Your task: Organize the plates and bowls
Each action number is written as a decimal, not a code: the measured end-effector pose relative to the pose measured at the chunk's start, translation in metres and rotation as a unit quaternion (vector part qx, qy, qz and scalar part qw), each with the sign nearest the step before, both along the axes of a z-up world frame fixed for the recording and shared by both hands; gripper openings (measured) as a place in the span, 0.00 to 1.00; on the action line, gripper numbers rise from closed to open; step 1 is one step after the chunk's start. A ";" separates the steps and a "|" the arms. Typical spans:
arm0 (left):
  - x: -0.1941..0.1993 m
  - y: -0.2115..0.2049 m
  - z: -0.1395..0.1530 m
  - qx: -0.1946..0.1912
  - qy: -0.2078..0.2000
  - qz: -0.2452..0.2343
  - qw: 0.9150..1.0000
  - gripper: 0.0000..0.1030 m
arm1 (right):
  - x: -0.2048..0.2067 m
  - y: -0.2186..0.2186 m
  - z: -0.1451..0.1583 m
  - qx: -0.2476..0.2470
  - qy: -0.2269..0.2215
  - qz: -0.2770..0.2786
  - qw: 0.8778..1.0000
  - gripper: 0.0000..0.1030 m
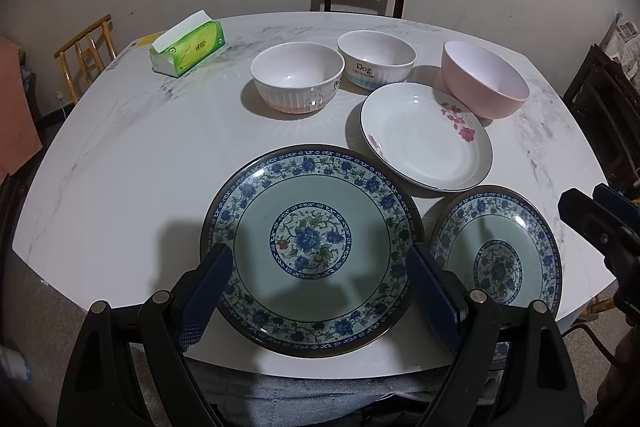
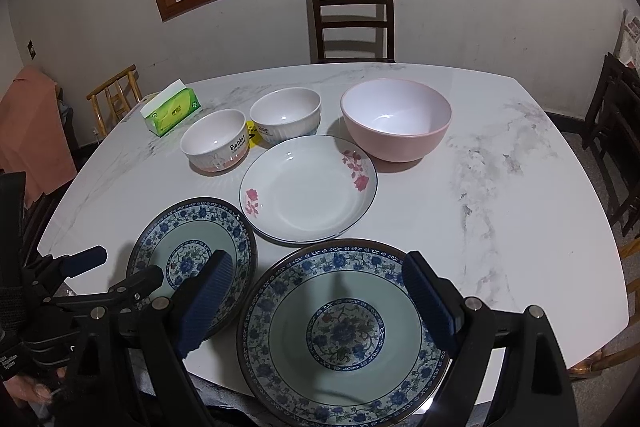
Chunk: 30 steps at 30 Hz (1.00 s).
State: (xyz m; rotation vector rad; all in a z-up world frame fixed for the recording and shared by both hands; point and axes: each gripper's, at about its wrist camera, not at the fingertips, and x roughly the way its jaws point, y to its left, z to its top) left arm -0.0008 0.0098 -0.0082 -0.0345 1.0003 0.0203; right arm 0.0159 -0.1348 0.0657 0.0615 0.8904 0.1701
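Two blue floral plates lie side by side at the near edge of the marble table point(image 1: 120, 163). My left gripper point(image 1: 320, 255) hovers open over the left blue plate point(image 1: 312, 211), holding nothing, and shows in the right wrist view as the left gripper point(image 2: 116, 269). My right gripper point(image 2: 318, 261) stands open over the right blue plate point(image 2: 344, 331), also empty. Behind them sits a white plate with pink flowers point(image 2: 308, 189). Further back are a rabbit bowl point(image 2: 214, 141), a Dog bowl point(image 2: 286, 119) and a larger pink bowl point(image 2: 396, 119).
A green tissue box point(image 2: 170, 113) lies at the far left of the table. A dark chair point(image 2: 352, 19) stands behind the table, a bamboo chair point(image 2: 114, 99) at its left, and more dark chairs point(image 2: 616, 131) at its right. A person's jeans point(image 1: 320, 399) show below the near edge.
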 end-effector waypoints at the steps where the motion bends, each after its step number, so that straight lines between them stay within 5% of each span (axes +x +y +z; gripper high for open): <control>1: 0.000 0.000 0.000 0.000 0.001 0.000 1.000 0.84 | 0.000 0.000 0.000 0.001 0.000 0.000 1.000 0.87; 30: -0.001 0.002 -0.003 0.001 0.004 0.001 1.000 0.84 | -0.001 0.001 -0.003 0.003 0.007 0.000 1.000 0.87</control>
